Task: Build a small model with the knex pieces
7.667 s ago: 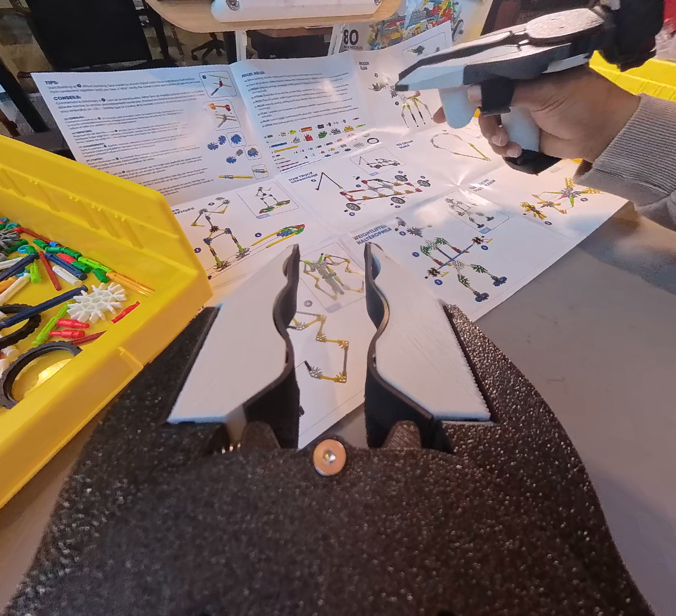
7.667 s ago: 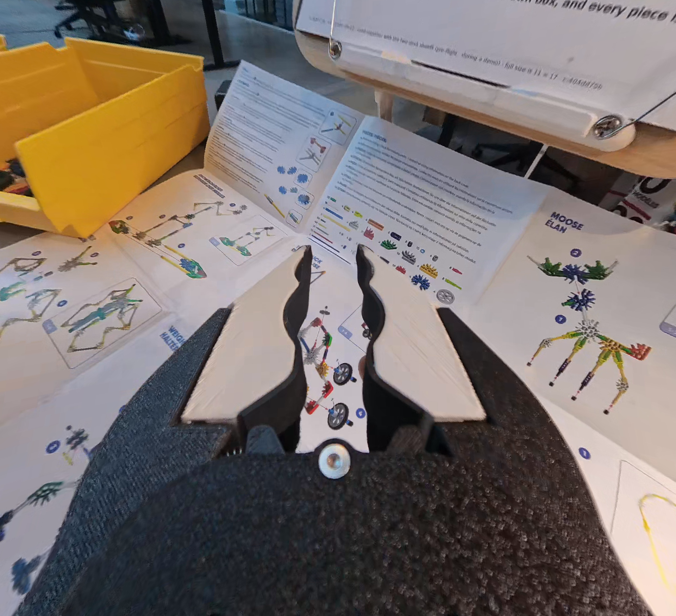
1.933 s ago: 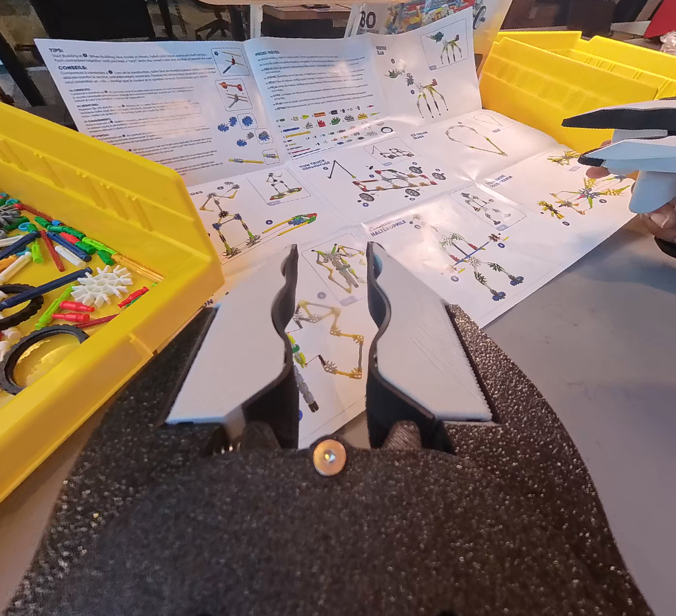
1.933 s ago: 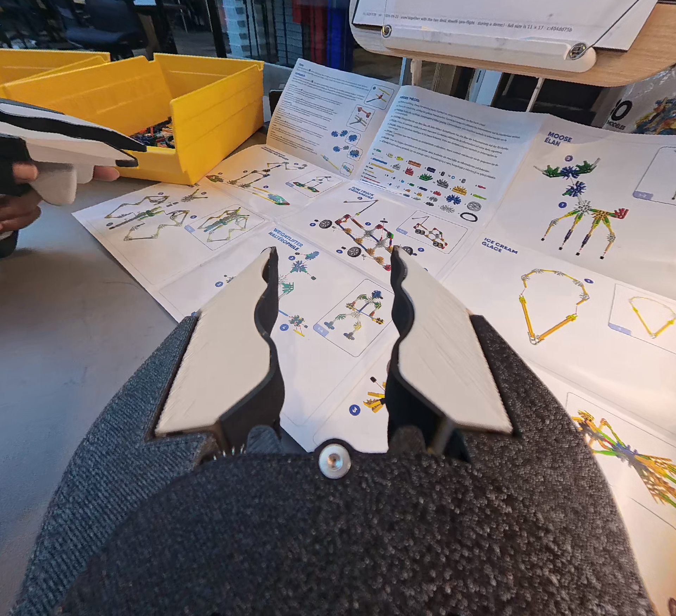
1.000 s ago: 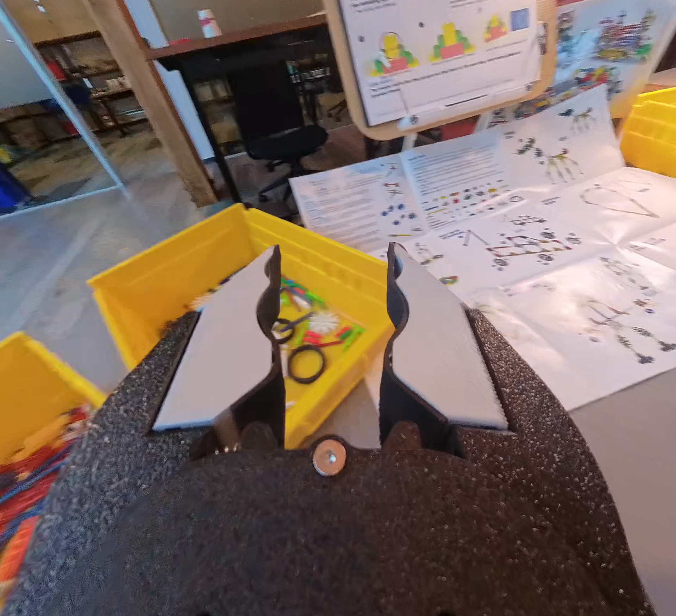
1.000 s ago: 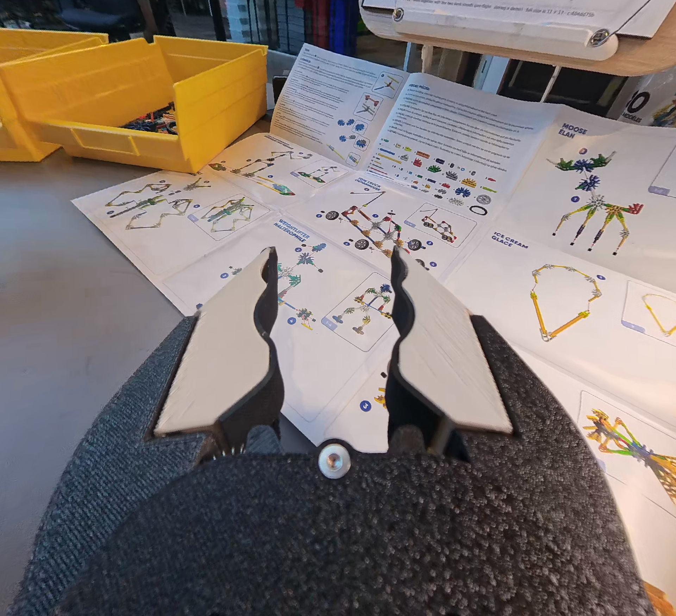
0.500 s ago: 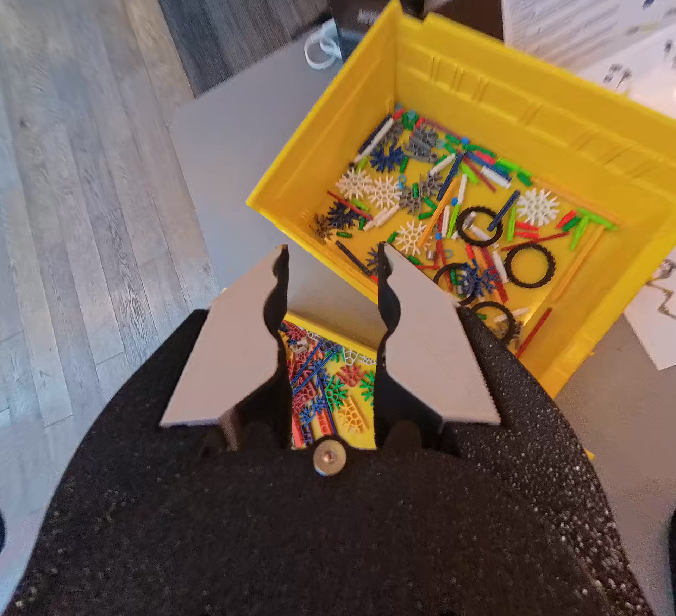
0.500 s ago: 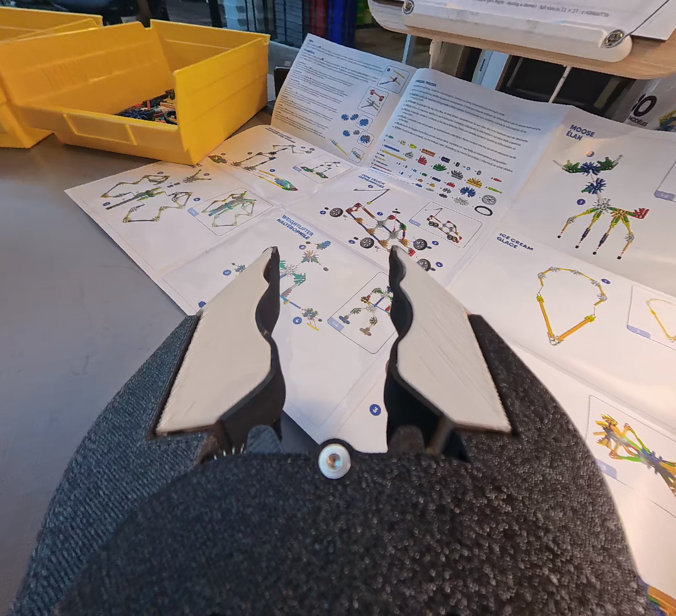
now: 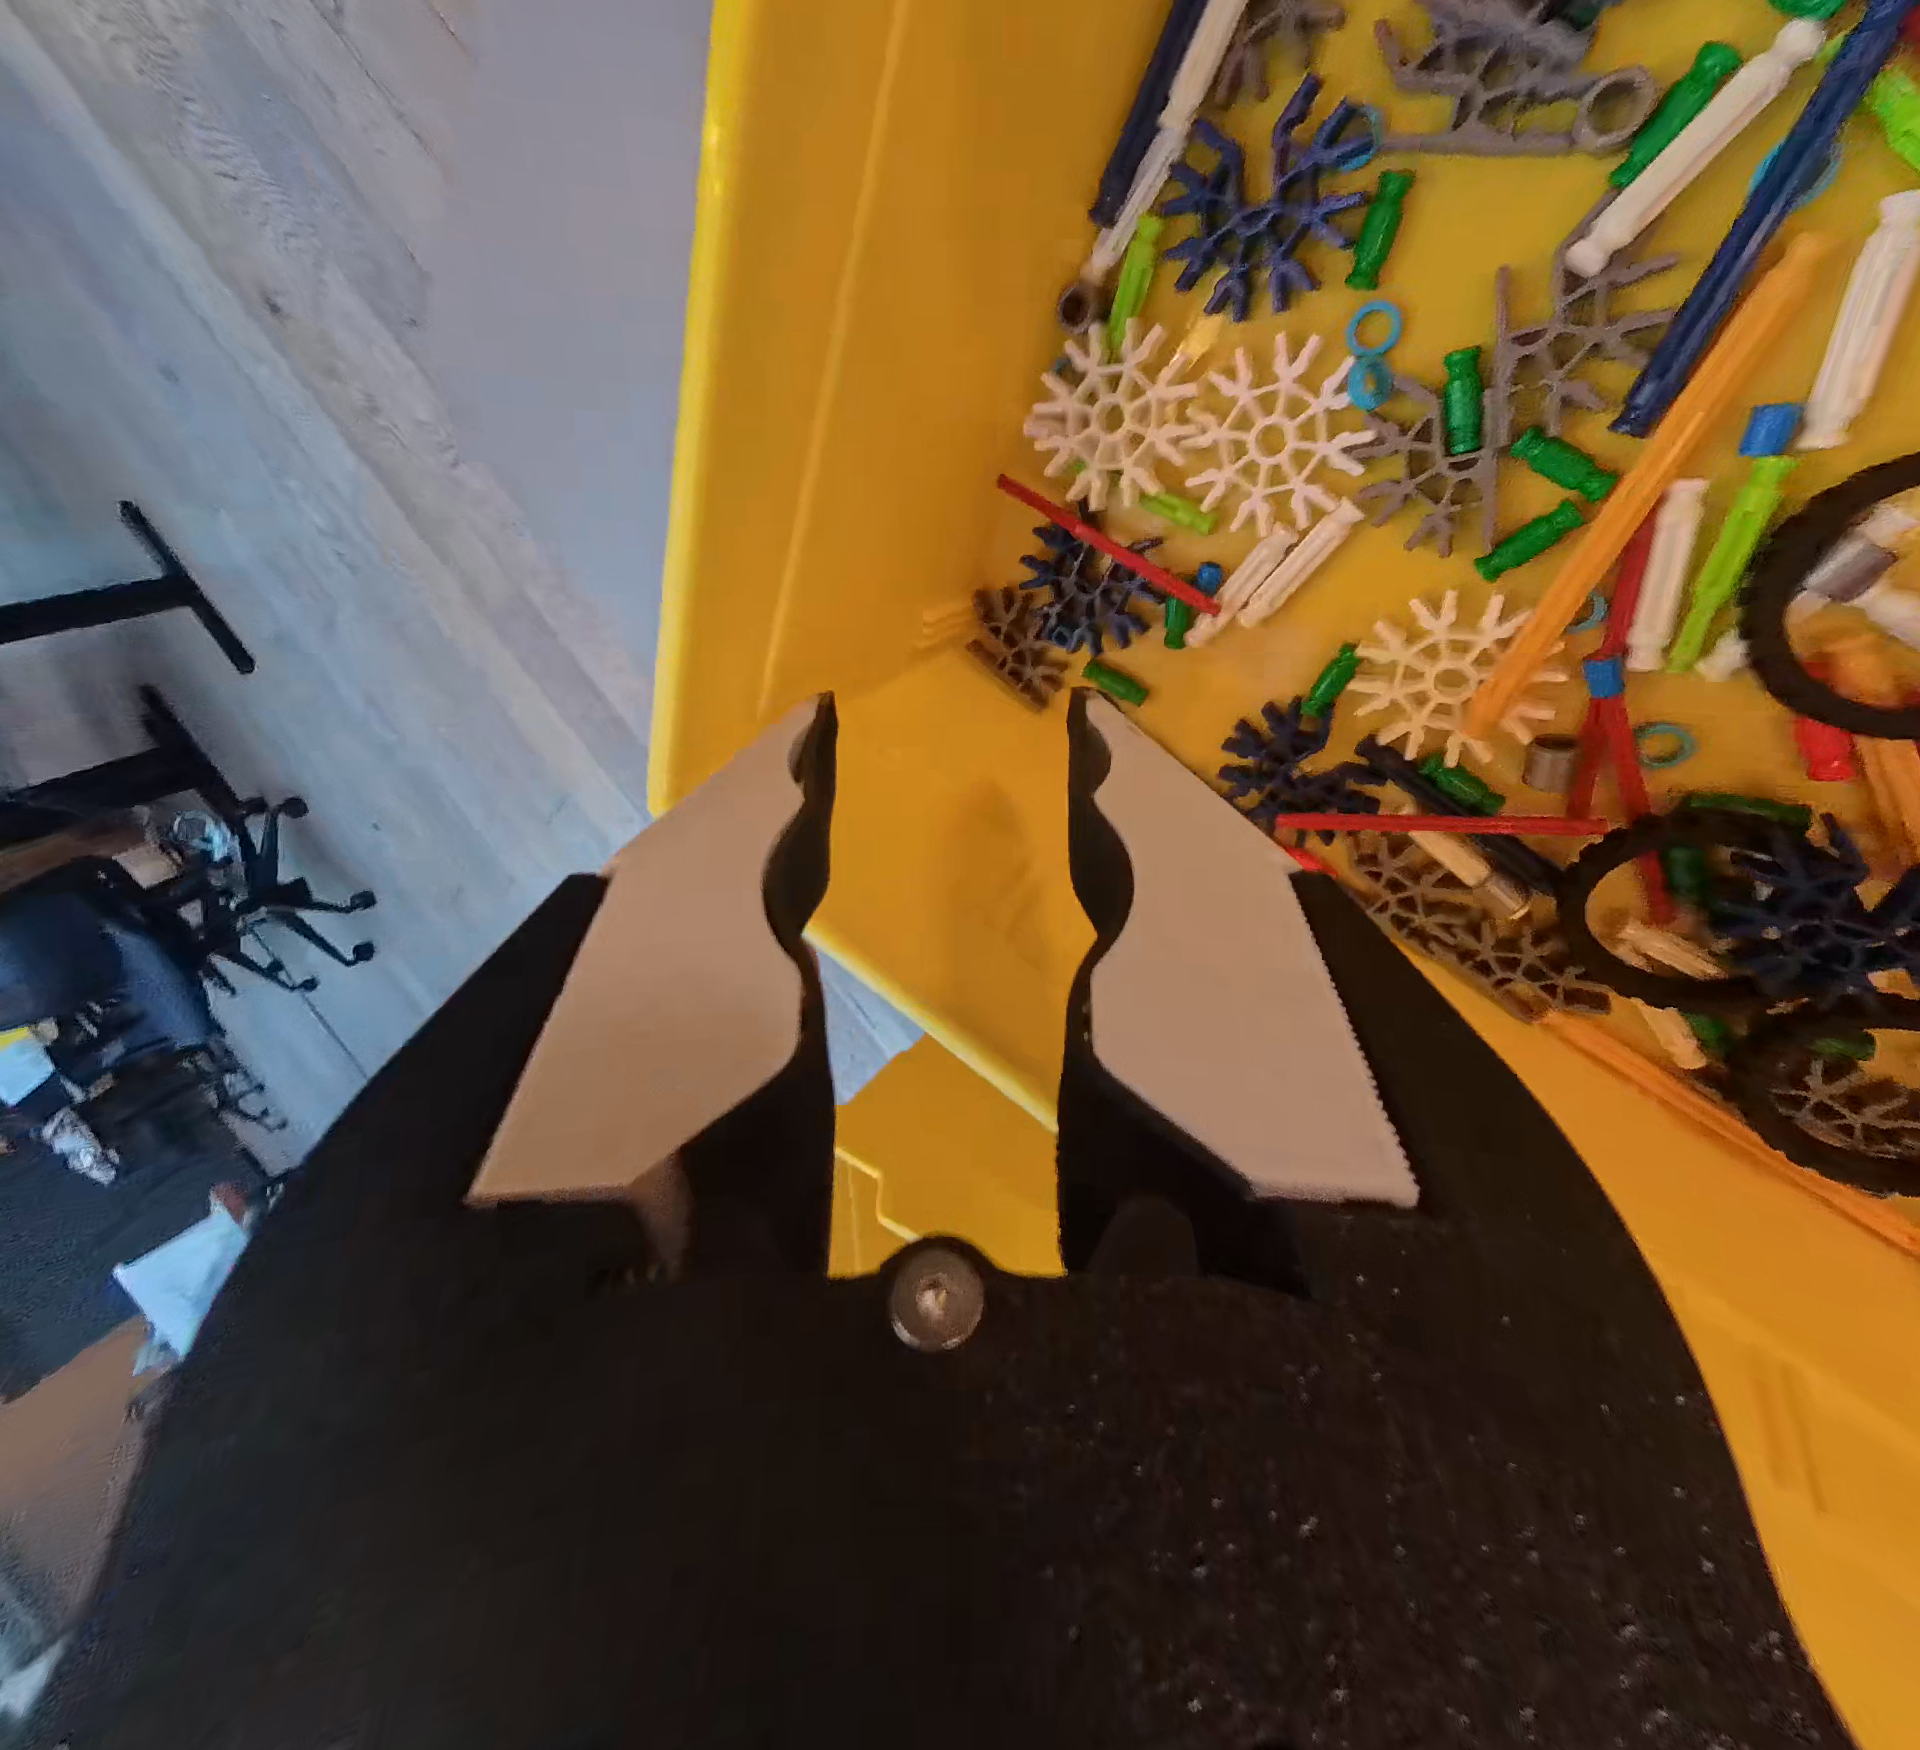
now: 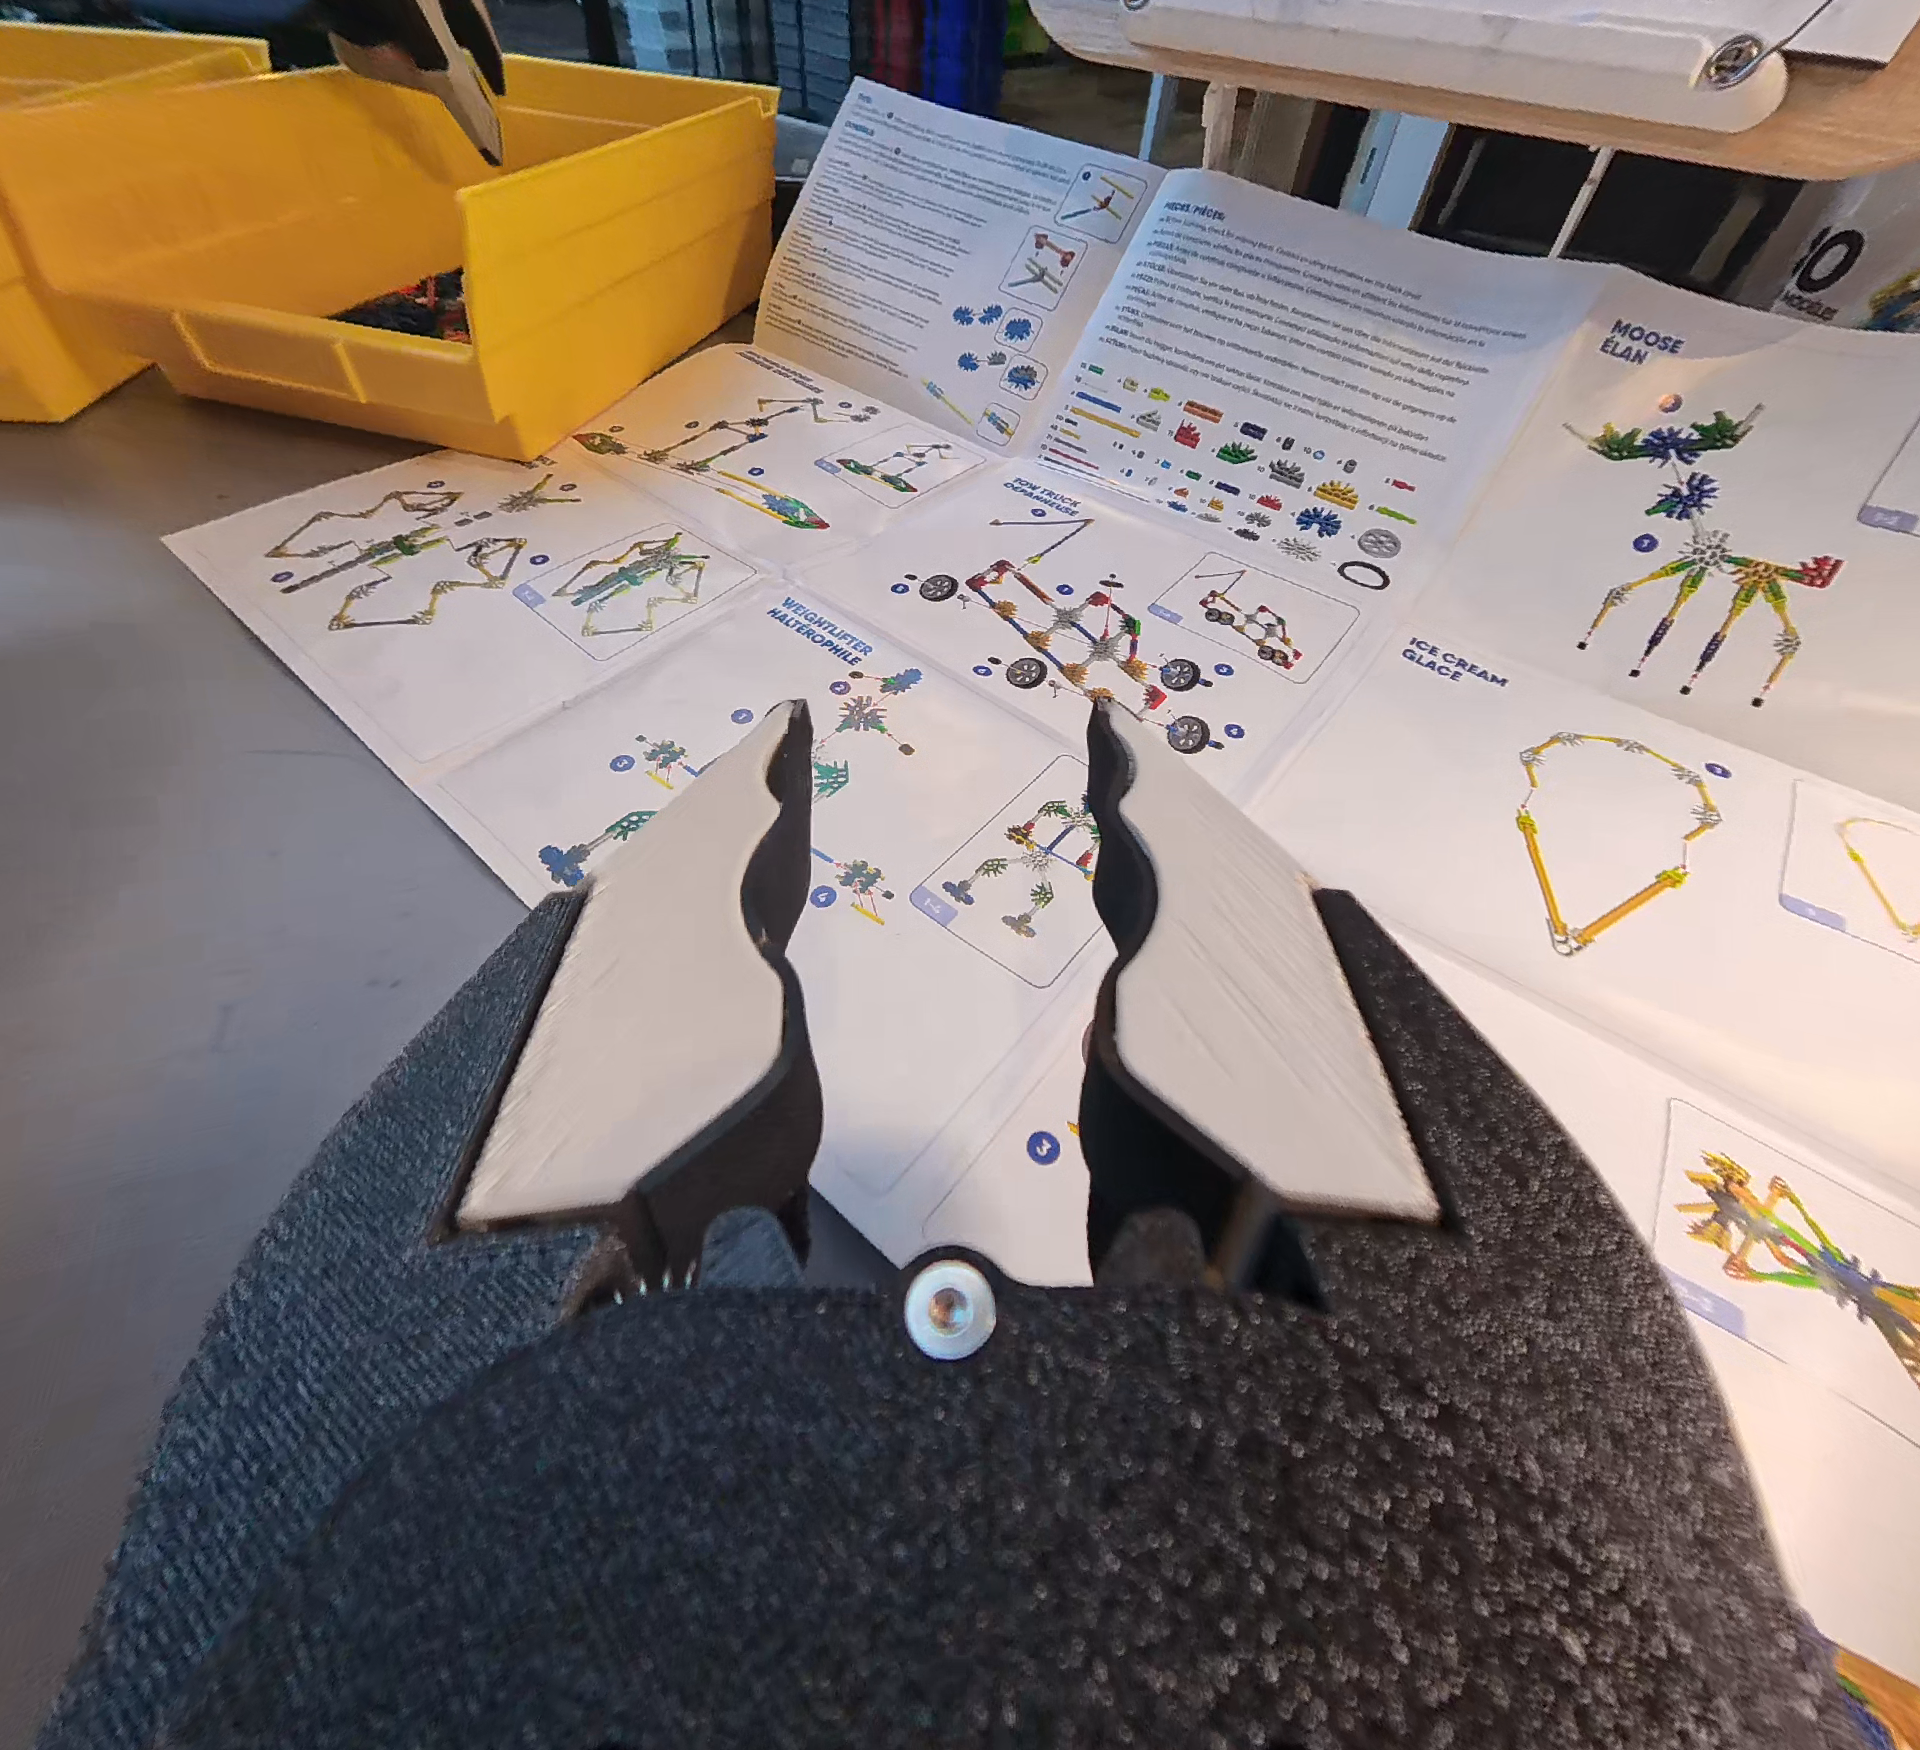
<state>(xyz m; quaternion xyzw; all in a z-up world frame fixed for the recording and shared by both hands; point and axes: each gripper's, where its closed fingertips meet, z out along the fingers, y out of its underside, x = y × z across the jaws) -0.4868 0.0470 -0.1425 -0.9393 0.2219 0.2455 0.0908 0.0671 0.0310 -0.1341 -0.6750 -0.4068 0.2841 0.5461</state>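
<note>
The yellow bin (image 9: pixel 831 246) of construction pieces lies directly below our left gripper (image 9: pixel 948 713), empty fingers parted over its near corner; our right gripper (image 10: pixel 940 713) hovers wide above the instruction sheet (image 10: pixel 1351 765), well apart.

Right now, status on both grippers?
Left gripper open, empty, over yellow bin corner near brown connector. Right gripper open, empty, above instruction sheet. Nothing between either's fingers.
</note>
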